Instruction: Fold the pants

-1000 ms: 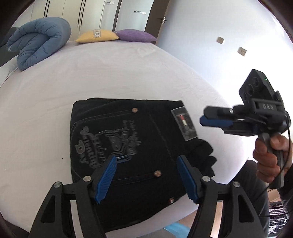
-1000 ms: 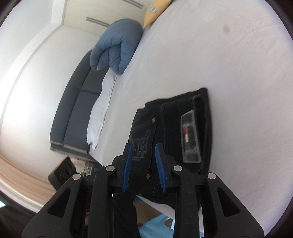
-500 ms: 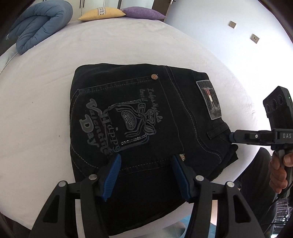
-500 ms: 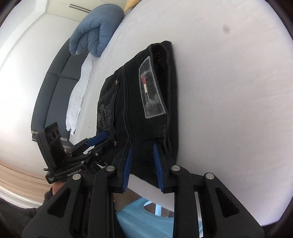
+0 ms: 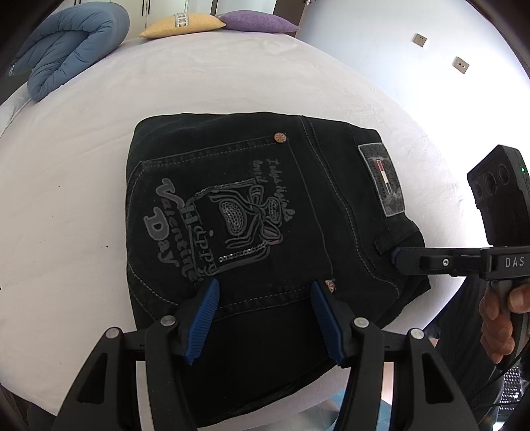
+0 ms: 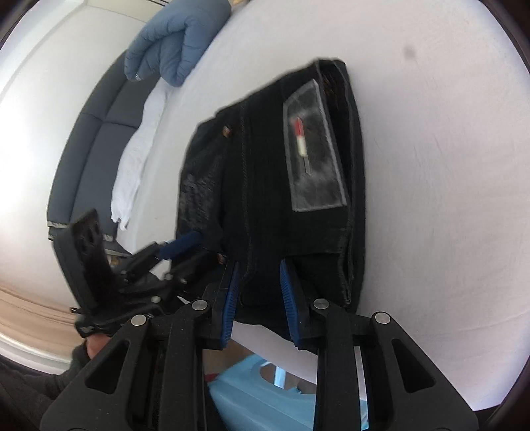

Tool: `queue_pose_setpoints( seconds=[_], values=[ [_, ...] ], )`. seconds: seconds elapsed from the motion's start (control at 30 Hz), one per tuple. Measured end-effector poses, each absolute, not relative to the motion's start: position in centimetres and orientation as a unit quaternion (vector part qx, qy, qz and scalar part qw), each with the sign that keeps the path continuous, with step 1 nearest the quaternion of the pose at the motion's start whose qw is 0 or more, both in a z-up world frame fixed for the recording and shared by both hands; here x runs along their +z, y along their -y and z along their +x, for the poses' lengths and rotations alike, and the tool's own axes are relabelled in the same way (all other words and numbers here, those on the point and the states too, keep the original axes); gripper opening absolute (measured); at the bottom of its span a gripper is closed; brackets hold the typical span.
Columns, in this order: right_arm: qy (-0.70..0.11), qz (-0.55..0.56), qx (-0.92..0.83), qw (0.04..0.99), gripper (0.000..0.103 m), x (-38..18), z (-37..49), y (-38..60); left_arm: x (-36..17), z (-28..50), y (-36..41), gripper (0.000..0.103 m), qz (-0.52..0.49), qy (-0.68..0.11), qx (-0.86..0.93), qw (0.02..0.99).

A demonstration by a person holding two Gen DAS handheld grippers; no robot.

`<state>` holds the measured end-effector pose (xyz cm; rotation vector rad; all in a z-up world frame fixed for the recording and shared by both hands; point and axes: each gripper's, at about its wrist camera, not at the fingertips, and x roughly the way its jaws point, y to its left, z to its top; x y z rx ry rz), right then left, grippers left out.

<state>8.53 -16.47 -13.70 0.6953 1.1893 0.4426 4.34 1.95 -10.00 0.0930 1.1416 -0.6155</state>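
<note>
Nearest in the right wrist view, below the bed's edge, sits a pale blue plastic container (image 6: pixel 265 398); its inside is too blurred to tell what, if anything, it holds. Just above it the right gripper (image 6: pixel 258 265) has its ribbed blue pads set narrowly, and its jaws are opening; a fold of the pants' near edge lies between them, though motion blur leaves it unclear whether the pads press on the cloth. The black denim pants (image 5: pixel 251 212) lie folded into a thick, roughly square bundle on the white bed (image 5: pixel 79 172), hanging slightly over its near edge. Their upper face shows grey stitching, copper rivets, a printed pocket design reading "Happy Valentine Day", and a grey rectangular waistband patch (image 5: pixel 382 179) with a small red and white stripe. The left gripper (image 5: pixel 265 285) is poised over the pants' near part with its jaws moderately wide, the blue rubber pads apart above the pocket and gripping nothing. To the right of the pants, a hand (image 5: pixel 500 318) holds the right gripper's black handle, its tip at the belt loop on the pants' right edge. Beyond the pants the smooth sheet stretches away to a rolled blue quilted duvet (image 5: pixel 69 46) at far left, and a yellow cushion (image 5: pixel 182 25) and purple cushion (image 5: pixel 261 21) behind. Left of the bed stands a dark grey sofa (image 6: pixel 96 146).
</note>
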Motion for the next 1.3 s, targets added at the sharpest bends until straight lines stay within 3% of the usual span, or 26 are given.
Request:
queue_pose_setpoints(
  seconds=[0.2, 0.23, 0.27, 0.3, 0.37, 0.6, 1.03, 1.23, 1.3],
  values=[
    [-0.536, 0.327, 0.182, 0.757, 0.025, -12.2, 5.7, 18.8, -7.9, 4.4, -3.8, 0.062, 0.017, -0.530, -0.287, 0.798],
    [-0.533, 0.323, 0.172, 0.763, 0.025, -11.7, 5.2, 19.4, -7.1, 4.4, -4.5, 0.071, 0.013, -0.521, -0.284, 0.805],
    [-0.529, 0.321, 0.165, 0.768, 0.034, -11.2, 5.0, 19.8, -6.5, 4.6, -5.3, 0.082, 0.011, -0.515, -0.277, 0.811],
    [-0.522, 0.320, 0.157, 0.775, 0.061, -10.8, 4.7, 20.5, -5.8, 5.1, -6.2, 0.085, 0.010, -0.509, -0.264, 0.819],
    [-0.496, 0.330, 0.134, 0.792, 0.083, -10.0, 4.5, 22.1, -5.0, 6.0, -7.5, 0.086, 0.010, -0.503, -0.245, 0.828],
    [-0.498, 0.348, 0.159, 0.778, 0.083, -10.8, 8.5, 23.2, -8.2, 11.1, -10.4, 0.089, 0.038, -0.541, -0.191, 0.818],
    [-0.539, 0.332, 0.152, 0.759, 0.081, -14.3, 12.8, 22.2, -11.1, 14.1, -8.2, 0.091, 0.029, -0.574, -0.218, 0.789],
    [-0.554, 0.304, 0.157, 0.759, 0.068, -14.7, 14.7, 20.4, -11.9, 14.9, -7.3, 0.091, 0.026, -0.583, -0.231, 0.778],
    [-0.562, 0.293, 0.148, 0.759, 0.051, -14.9, 15.5, 19.6, -12.0, 15.0, -7.1, 0.091, 0.026, -0.585, -0.236, 0.775]
  ],
)
